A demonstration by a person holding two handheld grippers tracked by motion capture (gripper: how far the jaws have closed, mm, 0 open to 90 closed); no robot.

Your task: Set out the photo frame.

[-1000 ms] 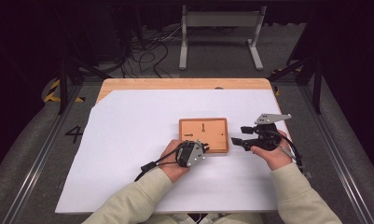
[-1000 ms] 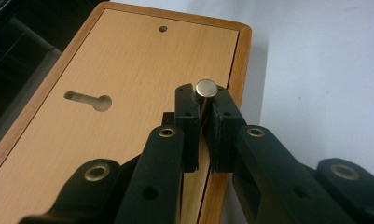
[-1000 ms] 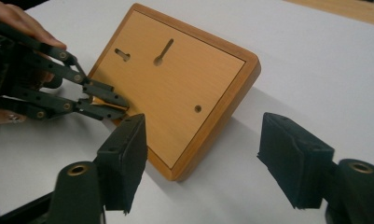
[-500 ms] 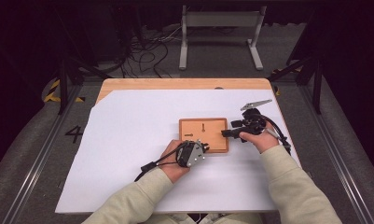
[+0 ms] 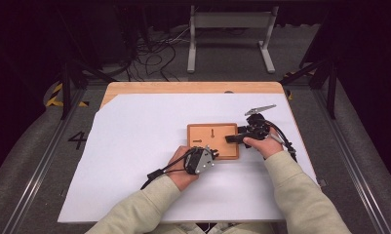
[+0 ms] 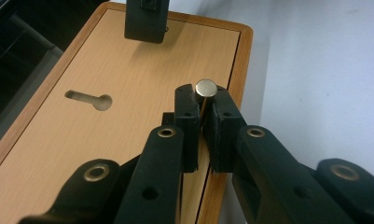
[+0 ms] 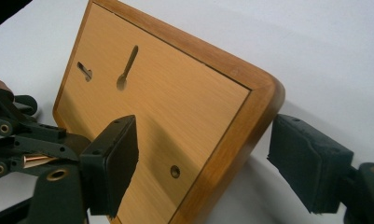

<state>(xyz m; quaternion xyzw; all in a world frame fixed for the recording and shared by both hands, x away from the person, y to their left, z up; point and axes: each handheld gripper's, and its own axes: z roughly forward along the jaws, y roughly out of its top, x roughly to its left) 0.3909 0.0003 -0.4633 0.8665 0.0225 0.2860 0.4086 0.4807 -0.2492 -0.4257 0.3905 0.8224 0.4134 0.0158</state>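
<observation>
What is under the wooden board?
The wooden board lies flat on a white sheet that covers the table. Whatever sits right beneath the board is hidden by it.

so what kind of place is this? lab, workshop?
Looks like a lab data-collection station, not a home or shop. A table covered by a white sheet sits among dark surroundings, loose cables trail on the grey floor behind it, and floor rails plus a metal stand frame the setup.

The left hand-held gripper (image 6: 204, 108) has its two black jaws closed on a small metal pin (image 6: 206, 88), whose round, shiny end points at the camera. Beneath lies a wooden board (image 6: 128, 74) with a keyhole-shaped slot (image 6: 89, 99), resting on the white bench (image 6: 324, 79). A black jaw of the other hand-held gripper (image 6: 146, 21) hangs over the board's far end.
</observation>
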